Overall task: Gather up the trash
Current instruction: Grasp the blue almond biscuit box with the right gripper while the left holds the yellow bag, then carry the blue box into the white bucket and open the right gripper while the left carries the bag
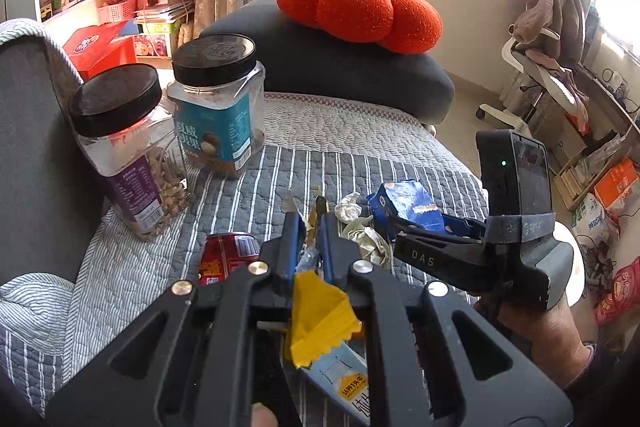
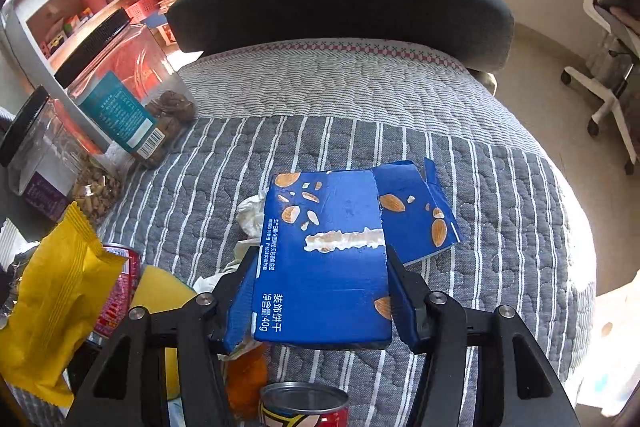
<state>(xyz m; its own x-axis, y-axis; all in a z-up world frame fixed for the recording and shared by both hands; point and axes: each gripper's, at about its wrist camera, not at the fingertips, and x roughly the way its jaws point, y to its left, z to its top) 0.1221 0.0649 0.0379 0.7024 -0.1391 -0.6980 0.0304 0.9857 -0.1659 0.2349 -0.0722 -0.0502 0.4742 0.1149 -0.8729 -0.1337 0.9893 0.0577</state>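
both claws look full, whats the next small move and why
Probably lift both claws off the quilt and carry the loads away. The right claw is shut on the blue box, and the left claw pinches the yellow wrapper. No bin shows, so where to is unclear.

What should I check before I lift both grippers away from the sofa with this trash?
1. Right gripper shut on the blue biscuit box: ok, fingers press both sides.
2. Left gripper shut on the yellow wrapper: ok, wrapper pinched between the fingers.
3. Box in one piece: not ok, its torn flap hangs open at the far end.
4. Crumpled tissue collected: not ok, it lies loose on the quilt.
5. Red can collected: not ok, it sits on the quilt beside the left gripper.
6. Bin within reach: cannot tell, none in view.
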